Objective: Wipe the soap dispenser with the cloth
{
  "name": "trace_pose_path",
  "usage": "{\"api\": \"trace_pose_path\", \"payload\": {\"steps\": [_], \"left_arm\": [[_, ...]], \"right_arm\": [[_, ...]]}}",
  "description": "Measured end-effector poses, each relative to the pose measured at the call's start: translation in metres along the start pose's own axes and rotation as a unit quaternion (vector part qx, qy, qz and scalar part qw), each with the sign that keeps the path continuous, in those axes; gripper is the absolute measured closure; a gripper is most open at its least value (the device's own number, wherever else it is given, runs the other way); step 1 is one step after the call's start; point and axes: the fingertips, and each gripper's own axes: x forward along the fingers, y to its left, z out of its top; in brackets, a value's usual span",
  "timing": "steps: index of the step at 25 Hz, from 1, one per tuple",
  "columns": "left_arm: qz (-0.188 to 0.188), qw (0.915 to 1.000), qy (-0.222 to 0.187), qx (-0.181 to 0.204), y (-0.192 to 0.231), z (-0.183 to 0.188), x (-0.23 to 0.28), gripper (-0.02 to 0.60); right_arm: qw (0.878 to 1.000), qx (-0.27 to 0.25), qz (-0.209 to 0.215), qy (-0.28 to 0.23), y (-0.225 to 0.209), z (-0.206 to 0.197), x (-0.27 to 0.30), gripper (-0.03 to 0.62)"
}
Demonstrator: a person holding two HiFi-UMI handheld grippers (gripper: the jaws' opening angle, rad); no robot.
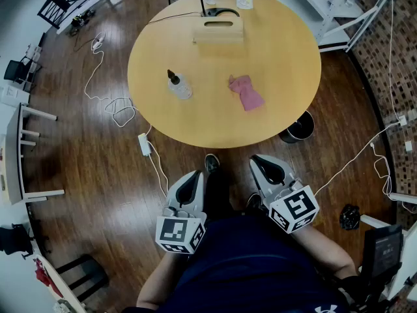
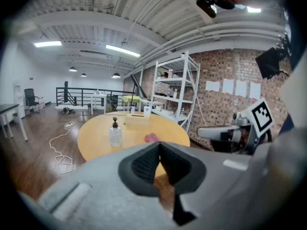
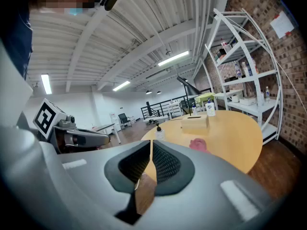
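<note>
Hovering in the frame's lower middle, short of the table (image 1: 156, 116), the left gripper (image 1: 191, 181) and right gripper (image 1: 264, 167) are showing jaws pressed together, empty. The soap dispenser (image 1: 178, 85) is standing centre-left on the table, with the pink cloth (image 1: 245, 92) lying to its right, apart. The cloth is looking limp and light, probably best pinched at a raised fold.

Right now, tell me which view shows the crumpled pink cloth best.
Head view: the crumpled pink cloth lies whole and unobstructed on the round wooden table. The gripper views show the cloth only as a small, distant pink lump.
</note>
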Motion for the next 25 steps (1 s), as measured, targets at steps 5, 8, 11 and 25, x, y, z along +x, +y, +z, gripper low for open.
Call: {"api": "trace_pose_path", "payload": {"steps": [5, 8, 11, 25], "left_arm": [[0.005, 0.9995, -0.001, 0.033, 0.076, 0.014, 0.055, 0.509], [0.013, 0.9962, 0.010, 0.085, 0.134, 0.025, 0.093, 0.453], [0.015, 0.9913, 0.049, 0.121, 0.184, 0.021, 0.135, 0.340], [-0.010, 0.9799, 0.152, 0.129, 0.221, -0.026, 0.220, 0.263]], "right_arm": [[0.996, -0.038, -0.068, 0.032, -0.058, -0.008, 0.057, 0.547], [0.988, -0.069, -0.101, 0.094, -0.097, -0.027, 0.101, 0.506], [0.975, -0.076, -0.128, 0.166, -0.145, -0.044, 0.139, 0.445], [0.918, -0.113, -0.176, 0.337, -0.238, -0.141, 0.228, 0.441]]}}
